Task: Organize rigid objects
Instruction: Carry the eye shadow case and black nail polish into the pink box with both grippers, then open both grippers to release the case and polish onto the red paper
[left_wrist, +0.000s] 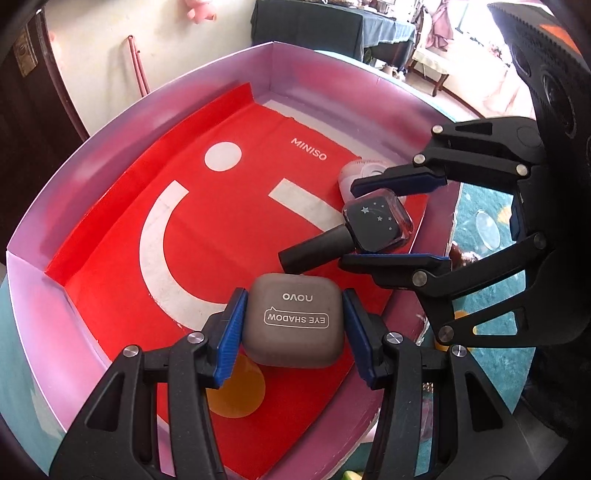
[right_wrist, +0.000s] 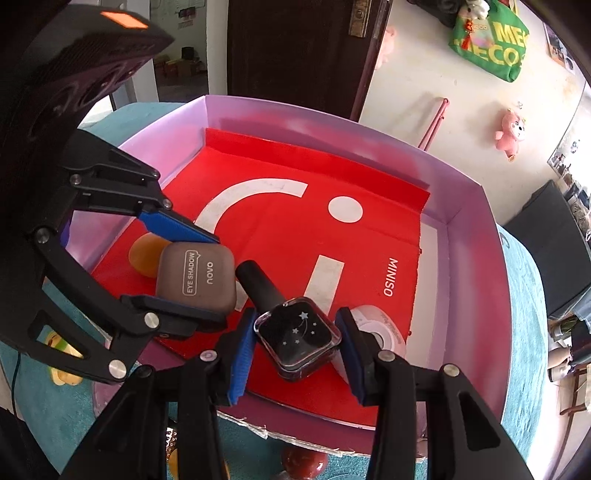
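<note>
Closest to the left wrist camera, the left gripper (left_wrist: 293, 326) has its blue pads pressed against both sides of a grey eye shadow case (left_wrist: 295, 319), grasping it just above the red liner (left_wrist: 207, 236) of a shallow lilac box (left_wrist: 110, 122). An orange disc (left_wrist: 240, 391) lies on the liner directly under the case. Just beyond it, the right gripper (right_wrist: 297, 343) is clenched on a square dark nail polish bottle (right_wrist: 297, 332) with small stars on its face; the bottle's black cap (right_wrist: 258, 282) points toward the eye shadow case, nearly touching it. A small white round container (right_wrist: 380, 332) sits on the liner right beside the bottle, partly hidden by the right gripper's finger. The box rests on a teal cloth (right_wrist: 524, 332). Farther off, a pink plush toy (right_wrist: 511, 133) hangs on the pale wall and a dark door (right_wrist: 295, 51) stands behind the box.
</note>
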